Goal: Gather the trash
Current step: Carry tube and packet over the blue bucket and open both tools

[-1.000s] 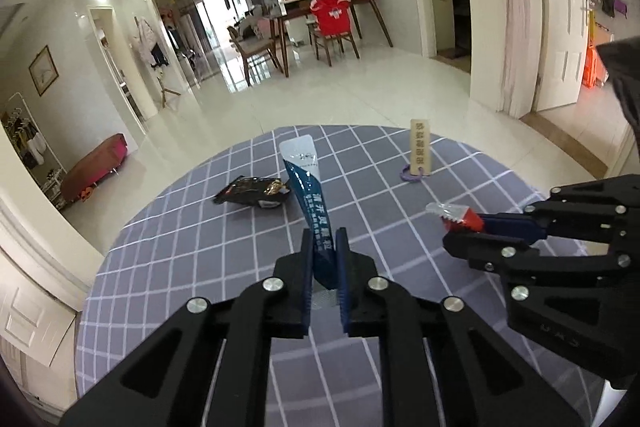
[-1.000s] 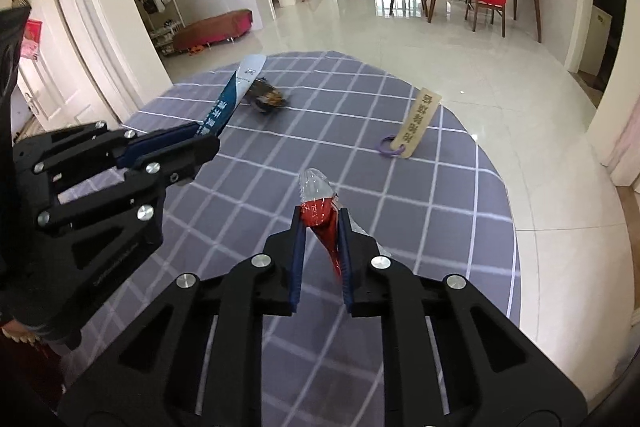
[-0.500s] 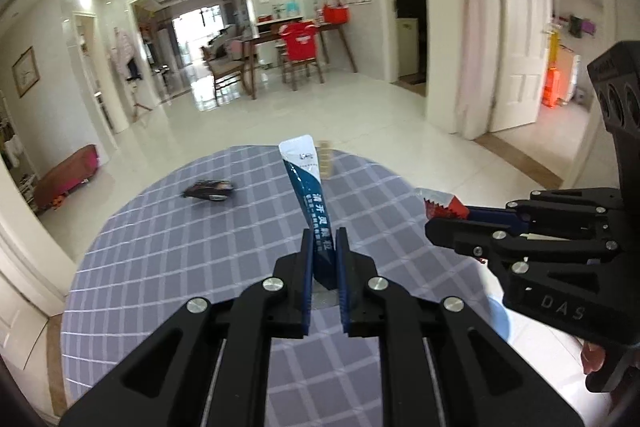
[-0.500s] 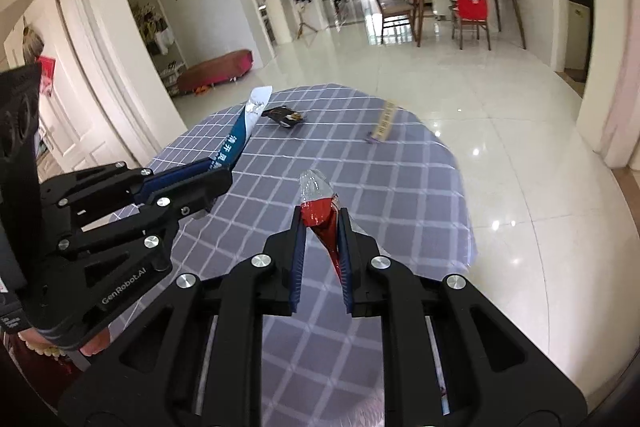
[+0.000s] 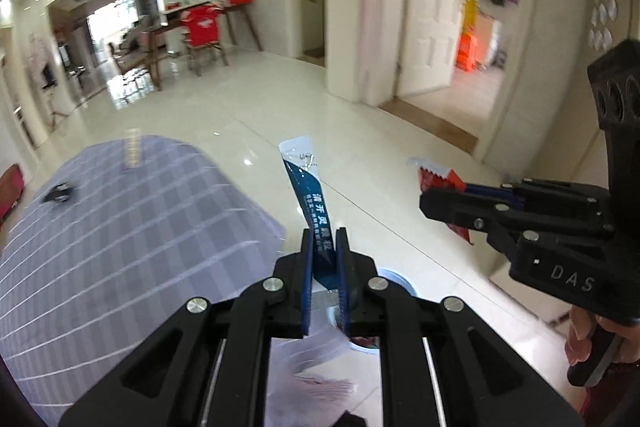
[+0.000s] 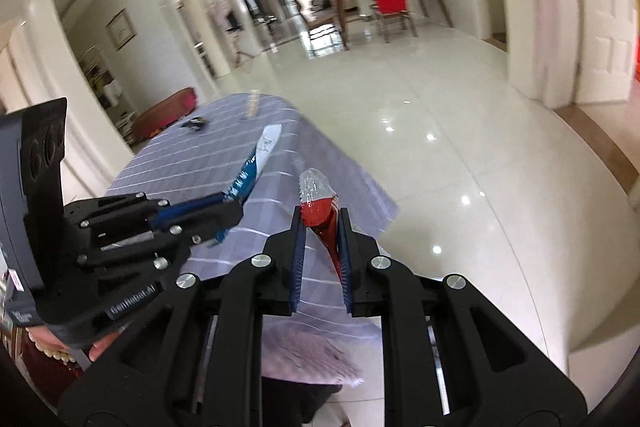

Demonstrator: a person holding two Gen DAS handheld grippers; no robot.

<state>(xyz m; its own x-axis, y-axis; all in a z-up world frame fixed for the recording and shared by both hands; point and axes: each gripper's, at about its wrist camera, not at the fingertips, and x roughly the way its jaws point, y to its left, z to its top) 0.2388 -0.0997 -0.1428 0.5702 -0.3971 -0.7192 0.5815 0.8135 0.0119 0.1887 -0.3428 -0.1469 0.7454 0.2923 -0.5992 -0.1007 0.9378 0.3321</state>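
While our left gripper point(image 5: 324, 239) pinches the blue-and-white sachet point(image 5: 310, 199) at frame centre, our right gripper point(image 6: 320, 227) clamps the red wrapper point(image 6: 320, 207). Both jaws sit nearly closed, past the bench point(image 5: 120, 227) edge at lower left.

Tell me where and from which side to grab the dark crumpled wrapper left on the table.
The dark wrapper lies low and flat on the checked tablecloth, near its far edge, with bare cloth around it. Probably best to come down from above and pinch across its narrow middle, where the crumpled foil rises a little. It is blurred, so its exact folds cannot be told.
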